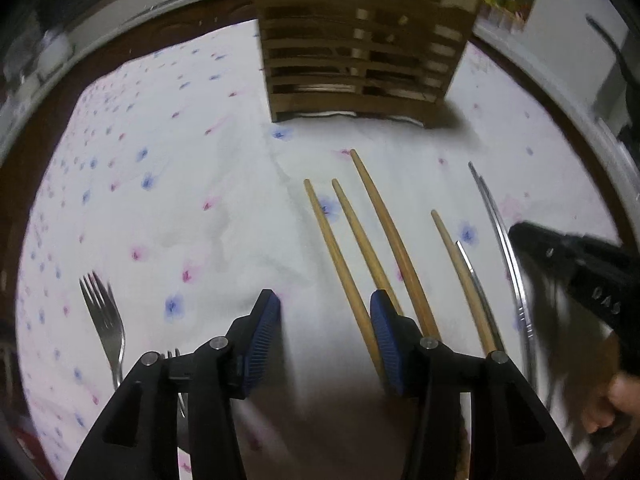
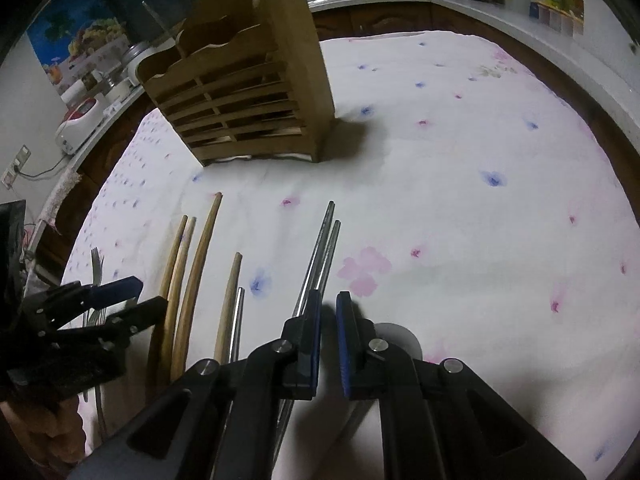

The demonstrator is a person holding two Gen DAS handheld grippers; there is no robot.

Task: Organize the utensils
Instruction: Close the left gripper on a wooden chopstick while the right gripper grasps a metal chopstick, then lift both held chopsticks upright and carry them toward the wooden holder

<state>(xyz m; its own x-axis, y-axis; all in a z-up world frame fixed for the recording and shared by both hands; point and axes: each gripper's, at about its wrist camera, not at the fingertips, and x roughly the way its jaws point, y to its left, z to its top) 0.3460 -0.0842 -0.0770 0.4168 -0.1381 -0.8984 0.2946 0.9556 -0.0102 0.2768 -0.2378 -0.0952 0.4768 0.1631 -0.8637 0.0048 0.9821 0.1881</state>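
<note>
Your table [image 2: 460,152], under a flowered cloth [image 1: 160,160], carries the slatted wooden holder [image 2: 248,96] at the far side. Nearer you than the holder lie wooden chopsticks [image 1: 384,236], metal chopsticks [image 2: 320,256] and a fork [image 1: 105,322]. Your left hand-held gripper [image 1: 324,304] hangs wide apart above the wooden chopsticks; your right hand-held gripper [image 2: 328,304] stands narrowly apart, empty, over the metal pair.

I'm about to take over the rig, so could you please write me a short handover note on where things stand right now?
Left gripper: open, holding nothing, low over the cloth beside the wooden chopsticks.
Right gripper: fingers narrowly apart, nothing visibly between them, beside the metal chopsticks.
Wooden holder stands upright at the far side of the tablecloth; one wooden stick seems already inside.
Left to do: four wooden chopsticks, the metal chopsticks and the forks lie on the cloth, not yet put away.
</note>
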